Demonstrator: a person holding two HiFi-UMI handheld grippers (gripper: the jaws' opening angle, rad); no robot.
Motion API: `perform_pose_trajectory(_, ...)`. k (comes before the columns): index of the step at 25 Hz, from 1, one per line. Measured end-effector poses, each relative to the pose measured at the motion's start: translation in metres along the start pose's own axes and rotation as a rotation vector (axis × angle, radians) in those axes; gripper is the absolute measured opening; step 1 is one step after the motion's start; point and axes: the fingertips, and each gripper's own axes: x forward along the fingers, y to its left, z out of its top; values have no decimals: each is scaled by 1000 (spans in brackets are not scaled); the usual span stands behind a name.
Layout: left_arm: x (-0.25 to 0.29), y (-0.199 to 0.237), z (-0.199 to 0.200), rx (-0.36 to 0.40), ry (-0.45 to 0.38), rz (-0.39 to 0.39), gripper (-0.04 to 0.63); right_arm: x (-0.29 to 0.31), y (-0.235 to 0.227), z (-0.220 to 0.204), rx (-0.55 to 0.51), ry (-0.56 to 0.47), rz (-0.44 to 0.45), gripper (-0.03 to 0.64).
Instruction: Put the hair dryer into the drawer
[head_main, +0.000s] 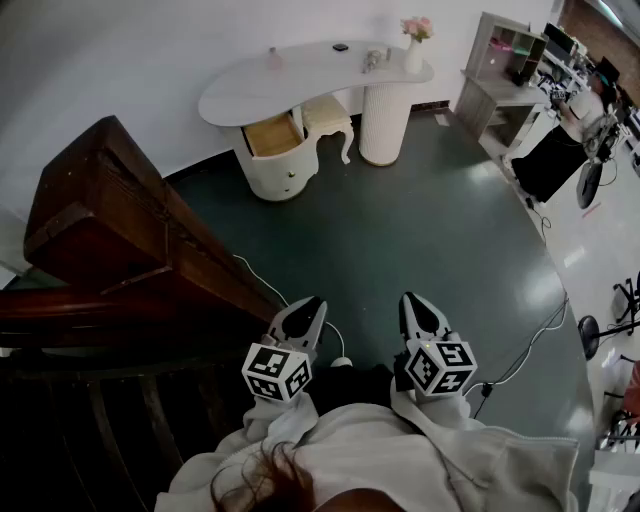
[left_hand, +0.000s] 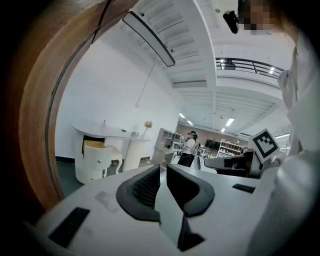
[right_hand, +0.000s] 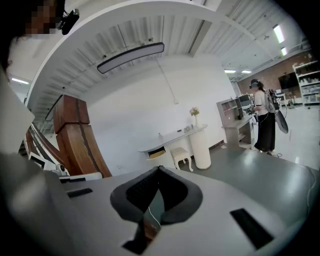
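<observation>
A white curved vanity desk (head_main: 300, 82) stands far across the room by the wall. Its drawer (head_main: 272, 134) is pulled open and shows a wooden inside. A small greyish thing (head_main: 372, 60) lies on the desk top, too small to tell whether it is the hair dryer. My left gripper (head_main: 312, 304) and right gripper (head_main: 412, 300) hang side by side close to my body, far from the desk. In the left gripper view the left gripper (left_hand: 163, 169) has its jaws nearly together, empty. The right gripper (right_hand: 159, 170) is shut with nothing held.
A dark wooden stair post and rail (head_main: 120, 230) fill the left side. A white stool (head_main: 328, 115) stands under the desk, a vase of flowers (head_main: 414, 45) on it. Cables (head_main: 530, 345) lie on the green floor. A person (right_hand: 264, 120) stands by a shelved desk (head_main: 500, 60) at the right.
</observation>
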Motion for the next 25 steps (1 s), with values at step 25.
perform_pose_trajectory(25,48,34,-4,-42,43,27,48,47,-41,10,10,58,-54,49)
